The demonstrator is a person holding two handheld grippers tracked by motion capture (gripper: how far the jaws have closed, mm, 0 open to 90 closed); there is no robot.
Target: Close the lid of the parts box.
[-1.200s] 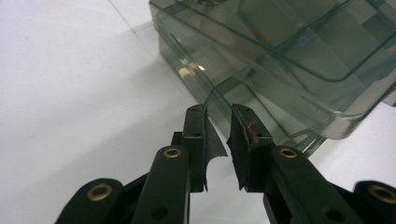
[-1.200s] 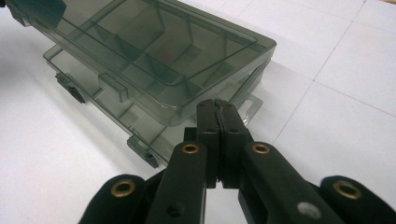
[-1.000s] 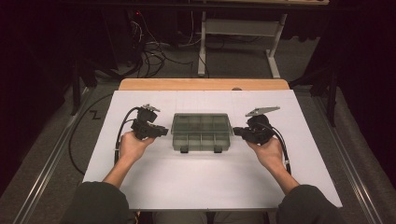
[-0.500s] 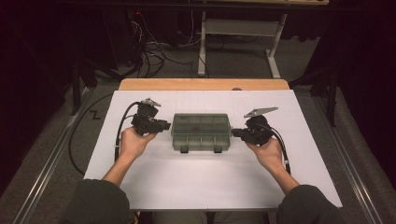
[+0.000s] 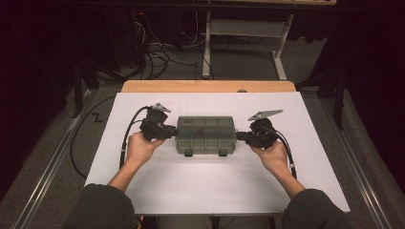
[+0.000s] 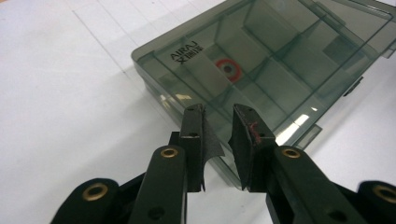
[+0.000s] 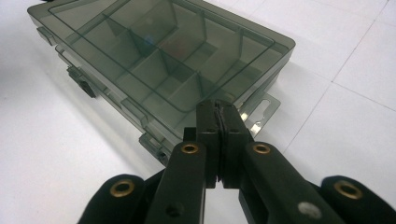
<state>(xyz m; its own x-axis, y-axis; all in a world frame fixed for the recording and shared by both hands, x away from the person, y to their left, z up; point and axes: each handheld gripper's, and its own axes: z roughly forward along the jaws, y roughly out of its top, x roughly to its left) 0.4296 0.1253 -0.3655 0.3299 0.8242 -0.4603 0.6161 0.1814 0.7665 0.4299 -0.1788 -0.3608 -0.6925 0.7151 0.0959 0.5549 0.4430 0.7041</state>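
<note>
A smoky see-through compartment box [image 5: 206,135] lies shut in the middle of the white table [image 5: 200,191]. My left gripper [image 5: 171,132] is at the box's left end. In the left gripper view its jaws [image 6: 218,116] stand a narrow gap apart and have just been opening a little. The box's [image 6: 261,60] end wall shows through the gap, and the pads do not press on it. A red ring [image 6: 227,69] lies inside. My right gripper [image 5: 240,136] is at the box's right end, shut [image 7: 219,109], with its tips against the box [image 7: 159,60] beside the hang tab [image 7: 261,109].
Two latches [image 5: 188,153] sit on the box's near side. A wooden strip [image 5: 208,86] edges the table's far side. Cables [image 5: 157,50] and a desk frame [image 5: 243,28] lie on the floor beyond. Each gripper's cable [image 5: 129,131] trails over the table.
</note>
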